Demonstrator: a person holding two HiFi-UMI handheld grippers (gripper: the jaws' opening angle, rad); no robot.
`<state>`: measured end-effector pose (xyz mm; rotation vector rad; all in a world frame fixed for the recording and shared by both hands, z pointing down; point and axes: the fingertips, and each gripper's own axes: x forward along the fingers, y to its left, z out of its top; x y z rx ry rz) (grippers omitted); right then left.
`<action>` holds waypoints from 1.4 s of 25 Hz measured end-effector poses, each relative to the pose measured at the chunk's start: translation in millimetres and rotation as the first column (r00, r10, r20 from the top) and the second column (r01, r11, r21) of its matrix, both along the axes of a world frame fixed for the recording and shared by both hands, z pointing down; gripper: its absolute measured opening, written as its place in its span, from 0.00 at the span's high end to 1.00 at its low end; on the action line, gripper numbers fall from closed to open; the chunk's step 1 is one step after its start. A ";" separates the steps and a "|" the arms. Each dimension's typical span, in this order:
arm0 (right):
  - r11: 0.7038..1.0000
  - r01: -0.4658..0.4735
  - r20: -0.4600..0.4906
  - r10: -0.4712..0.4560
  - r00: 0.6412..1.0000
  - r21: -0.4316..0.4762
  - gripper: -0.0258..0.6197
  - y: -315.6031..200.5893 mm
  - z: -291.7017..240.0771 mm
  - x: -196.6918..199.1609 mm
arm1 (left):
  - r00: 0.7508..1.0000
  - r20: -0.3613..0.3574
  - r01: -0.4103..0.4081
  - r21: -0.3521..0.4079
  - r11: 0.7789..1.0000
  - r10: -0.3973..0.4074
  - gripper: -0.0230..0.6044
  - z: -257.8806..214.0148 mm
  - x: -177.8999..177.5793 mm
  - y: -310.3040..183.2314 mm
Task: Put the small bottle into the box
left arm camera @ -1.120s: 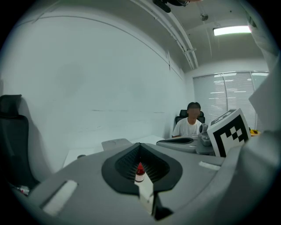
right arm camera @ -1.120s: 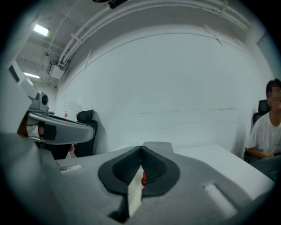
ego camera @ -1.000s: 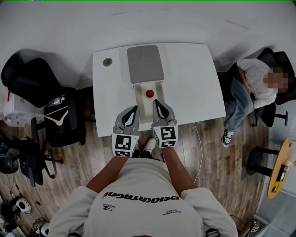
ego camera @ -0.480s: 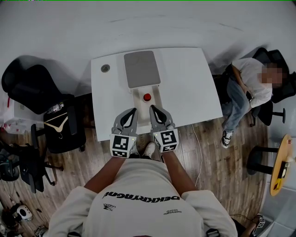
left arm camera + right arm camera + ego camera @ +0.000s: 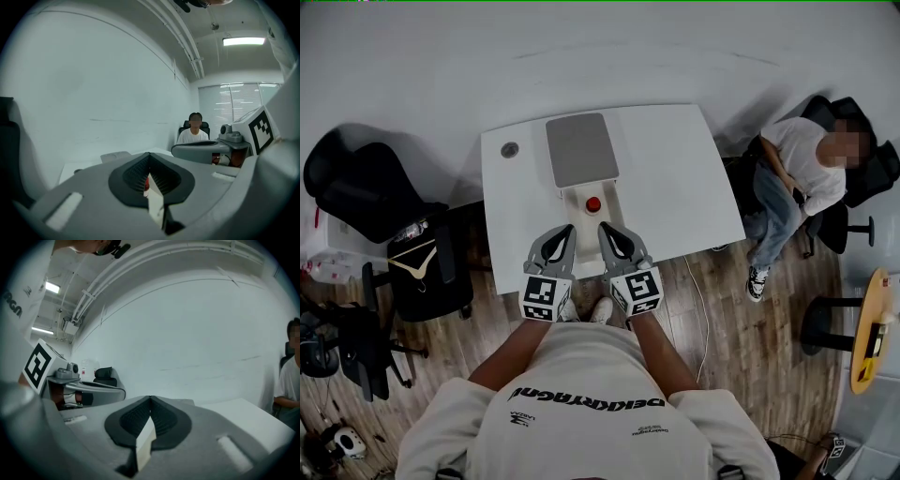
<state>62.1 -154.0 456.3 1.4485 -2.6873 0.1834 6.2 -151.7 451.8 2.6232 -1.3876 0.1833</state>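
A cream box point(image 5: 580, 201) stands open on the white table point(image 5: 675, 187), its grey lid point(image 5: 581, 150) lying back behind it. A small bottle with a red cap point(image 5: 593, 204) sits inside the box. My left gripper point(image 5: 569, 229) and right gripper point(image 5: 605, 227) hover side by side just in front of the box, near the table's front edge. Both are shut with nothing between the jaws. In the left gripper view the shut jaws of the left gripper point(image 5: 149, 155) frame a strip of the cream box and a red cap point(image 5: 146, 182). The right gripper point(image 5: 150, 399) also shows shut jaws above the box point(image 5: 145, 442).
A small dark round thing point(image 5: 509, 150) lies at the table's far left corner. A person point(image 5: 802, 169) sits in a chair to the right. Black chairs point(image 5: 366, 178) and a clothes hanger point(image 5: 414, 246) stand at the left. A cable point(image 5: 698, 295) runs over the wooden floor.
Both grippers have drawn back a little from the box toward me, still shut. The head view has shifted, so the table sits lower in the picture.
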 end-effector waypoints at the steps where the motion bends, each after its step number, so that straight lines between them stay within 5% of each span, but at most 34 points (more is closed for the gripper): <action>1: 1.000 0.003 0.003 -0.003 1.000 0.002 0.97 1.5 -0.9 0.6 | 1.000 -0.003 -0.005 0.003 1.000 0.005 0.96 -0.9 0.8 0.5; 35: 0.995 0.092 0.105 -0.095 0.990 0.036 0.97 33.4 -22.2 13.9 | 0.979 -0.140 -0.152 0.002 0.988 0.150 0.96 -11.5 23.2 26.0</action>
